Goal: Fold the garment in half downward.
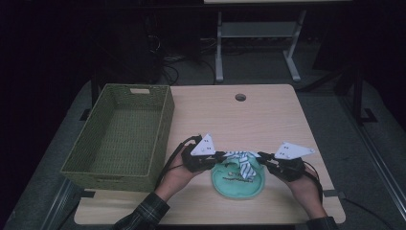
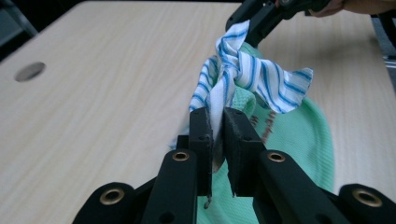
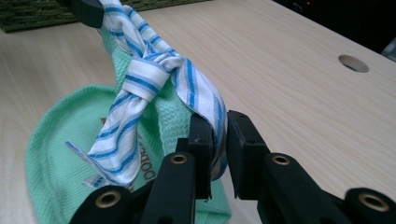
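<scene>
1. Left of the green cloth, the woven olive-green rectangular basket (image 1: 119,134) sits empty on the pale wooden table (image 1: 268,115); you touch nothing there.
2. Your left gripper (image 1: 216,155), at the green cloth's left edge, has its jaws pinched tight on one end of the blue-and-white striped fabric strip (image 1: 242,160); the left gripper view shows that end squeezed flat between the pads (image 2: 201,135).
3. The striped strip hangs in the air just above the round mint-green knitted cloth (image 1: 238,181), which lies flat on the table near its front edge. A knot (image 3: 144,79) sits midway along the strip.
4. Your right gripper (image 1: 262,156), at the green cloth's right edge, is likewise clamped on the strip's other end.
5. As I read it, you are pulling the knot snug. Next, draw the two ends steadily apart without letting either slip, then lower the strip.
6. Hard to tell: whether the knot catches a fold of the green cloth or lies free above it. The brown lettering (image 3: 149,163) on the green cloth is too blurred to read, and your jaws cover the strip's tips.
</scene>
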Available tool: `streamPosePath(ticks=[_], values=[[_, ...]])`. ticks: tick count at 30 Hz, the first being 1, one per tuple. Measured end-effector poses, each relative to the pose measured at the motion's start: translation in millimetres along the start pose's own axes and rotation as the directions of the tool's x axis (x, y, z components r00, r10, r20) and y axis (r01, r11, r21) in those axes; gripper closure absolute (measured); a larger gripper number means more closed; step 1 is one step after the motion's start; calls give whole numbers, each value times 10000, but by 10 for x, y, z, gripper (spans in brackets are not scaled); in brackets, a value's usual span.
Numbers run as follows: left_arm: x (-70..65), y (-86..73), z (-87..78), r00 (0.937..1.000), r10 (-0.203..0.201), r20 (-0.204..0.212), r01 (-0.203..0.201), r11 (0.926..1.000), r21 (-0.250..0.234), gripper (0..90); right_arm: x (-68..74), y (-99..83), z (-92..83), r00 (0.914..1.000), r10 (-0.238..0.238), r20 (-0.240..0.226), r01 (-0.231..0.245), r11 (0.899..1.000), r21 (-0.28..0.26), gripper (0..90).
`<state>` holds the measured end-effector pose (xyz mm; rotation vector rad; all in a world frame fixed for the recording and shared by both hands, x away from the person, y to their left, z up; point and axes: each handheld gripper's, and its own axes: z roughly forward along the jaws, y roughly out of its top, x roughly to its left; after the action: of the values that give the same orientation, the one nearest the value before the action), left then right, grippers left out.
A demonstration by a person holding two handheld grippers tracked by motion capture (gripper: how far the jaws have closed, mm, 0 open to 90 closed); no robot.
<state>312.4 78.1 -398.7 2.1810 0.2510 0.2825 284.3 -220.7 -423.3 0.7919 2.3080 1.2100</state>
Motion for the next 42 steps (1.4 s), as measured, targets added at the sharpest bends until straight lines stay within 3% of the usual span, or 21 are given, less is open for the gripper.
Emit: streamPosePath(ticks=[8, 14, 22, 31, 36, 39, 42], values=[[-90, -120, 11, 9987, -268, 438, 246, 9985, 494, 815, 74, -97, 16, 9993, -63, -382, 76, 9994, 344, 833], [-104, -158, 20, 9975, -486, 520, 455, 9972, 586, 809, 112, -139, 1, 9975, 321, -630, -291, 9984, 479, 811], [-131, -160, 46, 9965, -502, 675, 458, 9968, 651, 816, 142, -124, -150, 9922, 795, -965, -775, 9967, 248, 797], [-167, -187, 56, 9950, -516, 859, 454, 9964, 720, 814, 180, -104, -292, 9866, 1007, -1286, -1034, 9945, -150, 714], [-196, -177, 34, 9934, -522, 1024, 453, 9967, 680, 788, 171, -32, -317, 9827, 950, -1589, -1012, 9944, -310, 787], [-198, -182, 26, 9927, -580, 1055, 512, 9965, 659, 796, 254, -3, -303, 9745, 789, -2101, -842, 9963, -166, 841], [-192, -177, 25, 9923, -657, 1048, 606, 9968, 512, 783, 318, 9, -270, 9749, 504, -2170, -529, 9986, -60, 856]])
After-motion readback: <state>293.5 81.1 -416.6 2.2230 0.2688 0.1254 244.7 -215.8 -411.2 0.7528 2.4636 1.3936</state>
